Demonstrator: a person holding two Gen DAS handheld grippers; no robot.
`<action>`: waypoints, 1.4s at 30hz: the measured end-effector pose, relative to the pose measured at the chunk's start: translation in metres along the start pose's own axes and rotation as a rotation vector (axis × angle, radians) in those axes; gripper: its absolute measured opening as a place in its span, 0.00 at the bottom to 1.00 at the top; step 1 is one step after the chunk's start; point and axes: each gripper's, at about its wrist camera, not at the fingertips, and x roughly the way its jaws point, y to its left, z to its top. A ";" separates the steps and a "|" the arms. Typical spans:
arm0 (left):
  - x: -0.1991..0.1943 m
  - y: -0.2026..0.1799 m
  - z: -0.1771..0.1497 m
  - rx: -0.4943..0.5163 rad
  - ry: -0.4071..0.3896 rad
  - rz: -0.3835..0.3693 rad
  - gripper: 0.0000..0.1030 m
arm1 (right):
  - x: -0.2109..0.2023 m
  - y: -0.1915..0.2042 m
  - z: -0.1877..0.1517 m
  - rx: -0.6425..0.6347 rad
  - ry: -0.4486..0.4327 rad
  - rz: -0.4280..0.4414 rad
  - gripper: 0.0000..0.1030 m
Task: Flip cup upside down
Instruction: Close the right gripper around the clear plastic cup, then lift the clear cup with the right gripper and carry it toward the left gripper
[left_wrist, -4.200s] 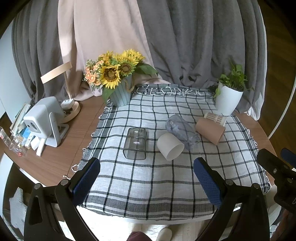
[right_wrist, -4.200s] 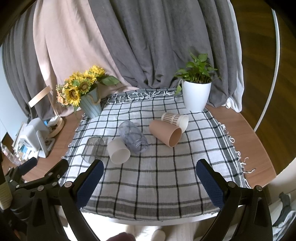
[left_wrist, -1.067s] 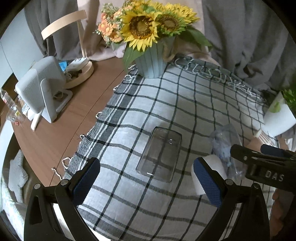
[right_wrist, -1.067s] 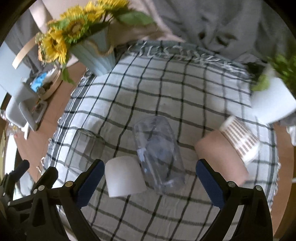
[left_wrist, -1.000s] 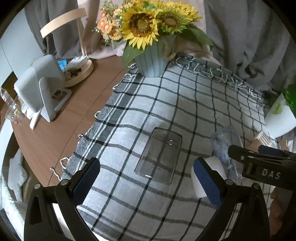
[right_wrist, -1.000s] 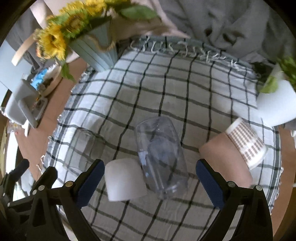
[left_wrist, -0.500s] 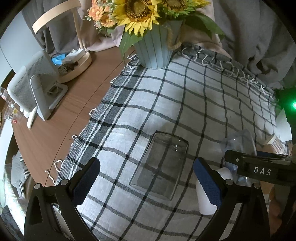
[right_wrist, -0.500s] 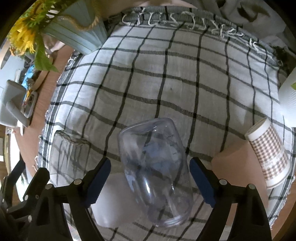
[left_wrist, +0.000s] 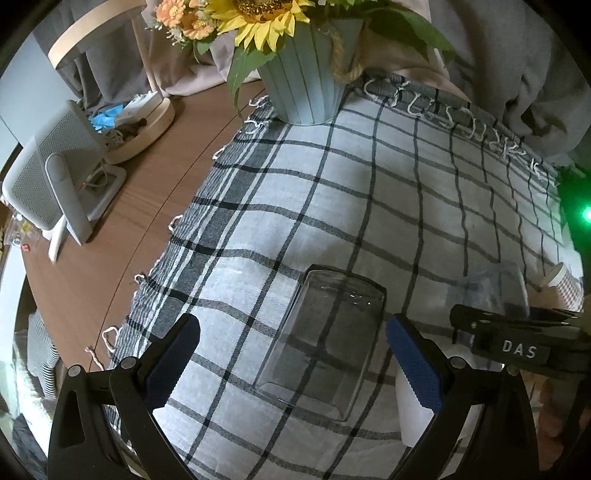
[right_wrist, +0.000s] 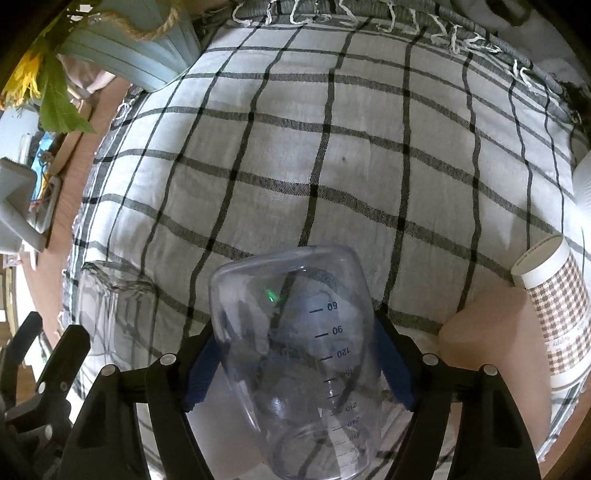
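A clear plastic measuring cup (right_wrist: 295, 354) with printed volume marks lies on its side on the checked cloth (right_wrist: 332, 166). My right gripper (right_wrist: 297, 363) is shut on it, blue pads against both its sides. A smoky square glass (left_wrist: 325, 339) lies on its side between the fingers of my open left gripper (left_wrist: 295, 360), not touched. A white cup (left_wrist: 413, 417) lies just right of the glass, partly hidden by the left gripper's right finger. The right gripper's black body (left_wrist: 517, 339) shows in the left wrist view.
A tan paper cup (right_wrist: 491, 343) and a checked-pattern paper cup (right_wrist: 557, 314) lie at the right. A blue vase of sunflowers (left_wrist: 306, 77) stands at the cloth's far left corner. A grey device (left_wrist: 55, 177) and wooden tray (left_wrist: 136, 125) sit on the wooden table.
Both grippers have moved down and forward toward the cups. The right gripper's jaws have closed in onto the measuring cup. The left gripper now straddles the square glass.
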 end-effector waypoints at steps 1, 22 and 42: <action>0.000 0.000 0.000 0.002 -0.001 0.002 1.00 | 0.000 0.000 0.000 -0.002 0.001 0.000 0.73; -0.055 -0.007 -0.014 0.054 -0.106 -0.054 1.00 | -0.069 -0.004 -0.043 0.015 -0.127 -0.060 0.72; -0.083 0.006 -0.068 0.121 -0.126 -0.043 1.00 | -0.082 -0.026 -0.139 0.235 -0.080 0.145 0.72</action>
